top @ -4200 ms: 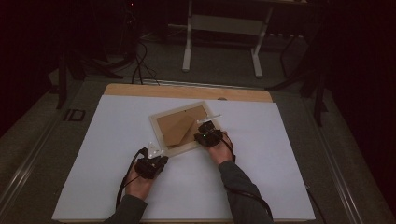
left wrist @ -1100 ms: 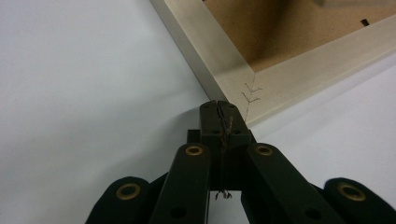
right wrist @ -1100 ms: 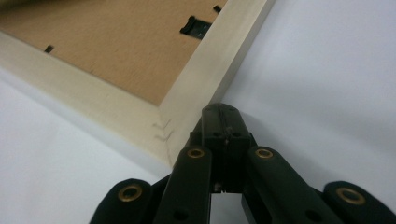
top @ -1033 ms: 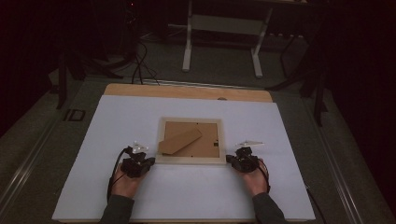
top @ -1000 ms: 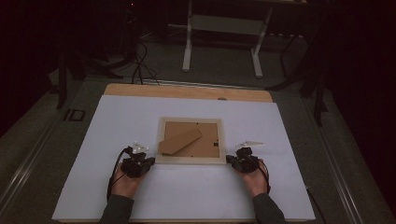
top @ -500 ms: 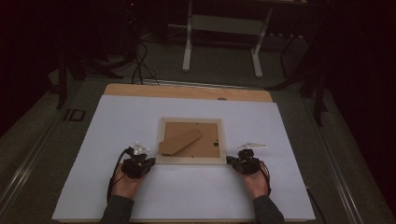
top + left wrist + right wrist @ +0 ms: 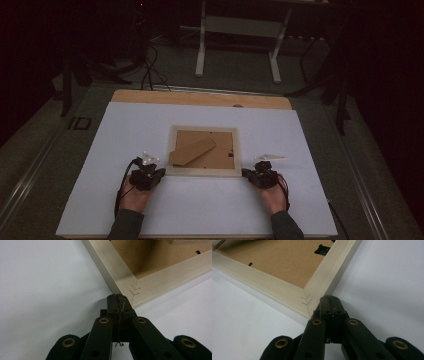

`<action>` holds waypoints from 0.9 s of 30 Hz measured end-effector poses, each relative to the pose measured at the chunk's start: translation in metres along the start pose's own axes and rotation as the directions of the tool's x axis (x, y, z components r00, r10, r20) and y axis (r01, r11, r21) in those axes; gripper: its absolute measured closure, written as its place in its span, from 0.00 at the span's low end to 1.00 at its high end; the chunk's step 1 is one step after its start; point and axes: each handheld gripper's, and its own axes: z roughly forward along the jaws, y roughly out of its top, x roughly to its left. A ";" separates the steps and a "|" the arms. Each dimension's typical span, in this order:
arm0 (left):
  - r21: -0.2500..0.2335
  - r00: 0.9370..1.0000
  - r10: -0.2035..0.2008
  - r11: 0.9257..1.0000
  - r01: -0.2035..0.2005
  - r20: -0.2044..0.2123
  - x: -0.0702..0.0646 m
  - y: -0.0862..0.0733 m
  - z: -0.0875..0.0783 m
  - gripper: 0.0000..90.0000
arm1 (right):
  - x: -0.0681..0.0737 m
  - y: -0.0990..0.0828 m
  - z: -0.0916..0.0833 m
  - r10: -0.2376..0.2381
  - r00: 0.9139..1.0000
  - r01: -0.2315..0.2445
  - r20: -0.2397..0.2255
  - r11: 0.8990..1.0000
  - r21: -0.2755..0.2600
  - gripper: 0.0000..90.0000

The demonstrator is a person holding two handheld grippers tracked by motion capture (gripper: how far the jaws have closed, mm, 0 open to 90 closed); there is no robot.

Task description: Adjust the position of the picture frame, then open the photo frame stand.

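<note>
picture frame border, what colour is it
Pale cream, whitewashed wood, around a brown backing board; the picture frame shows it best in the right gripper view.

A picture frame (image 7: 204, 171) of pale, matt-finished wood lies back-up, its brown fibreboard backing (image 7: 150, 257) dull and faintly grainy, its mitred corners stapled. The table (image 7: 120, 125) wears a smooth, matt white sheet, with bare light wood along the far edge. Both grippers' jaws look like matt black plastic with brass-coloured rivets (image 7: 316, 321).
</note>
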 end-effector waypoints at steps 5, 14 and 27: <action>-0.006 1.000 0.013 1.000 -0.013 0.020 -0.002 0.000 -0.004 1.00 | -0.002 0.001 0.000 0.002 1.000 -0.002 0.004 1.000 -0.001 1.00; -0.021 1.000 -0.019 1.000 0.019 0.018 0.002 0.001 -0.005 0.92 | 0.001 0.002 0.001 -0.020 0.999 0.020 0.035 1.000 -0.015 1.00; -0.086 0.998 -0.070 0.994 0.070 0.004 0.004 0.006 -0.021 0.78 | -0.008 0.003 -0.011 0.002 0.999 0.000 0.041 0.999 -0.049 0.96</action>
